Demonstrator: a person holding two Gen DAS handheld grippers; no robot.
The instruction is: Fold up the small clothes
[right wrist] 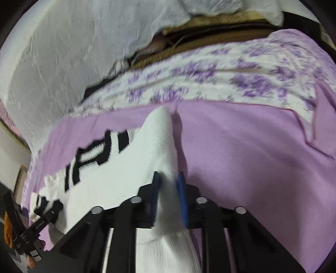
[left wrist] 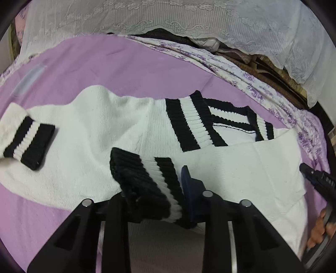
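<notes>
A small white knit sweater [left wrist: 117, 126] with black-and-white striped collar and cuffs lies on a purple bedsheet [left wrist: 105, 63]. My left gripper [left wrist: 155, 189] is shut on the striped cuff [left wrist: 147, 178] of one sleeve, held over the sweater's body. The other cuff [left wrist: 29, 142] lies at the left. My right gripper [right wrist: 168, 189] is shut on a fold of the sweater's white fabric [right wrist: 166, 205], lifted off the sheet [right wrist: 241, 157]. The right gripper also shows at the right edge of the left wrist view [left wrist: 315, 178].
A purple floral blanket [left wrist: 262, 88] borders the sheet at the back right. White lace cloth [left wrist: 168, 19] covers piled items behind it. The floral blanket [right wrist: 210, 84] runs across the right wrist view.
</notes>
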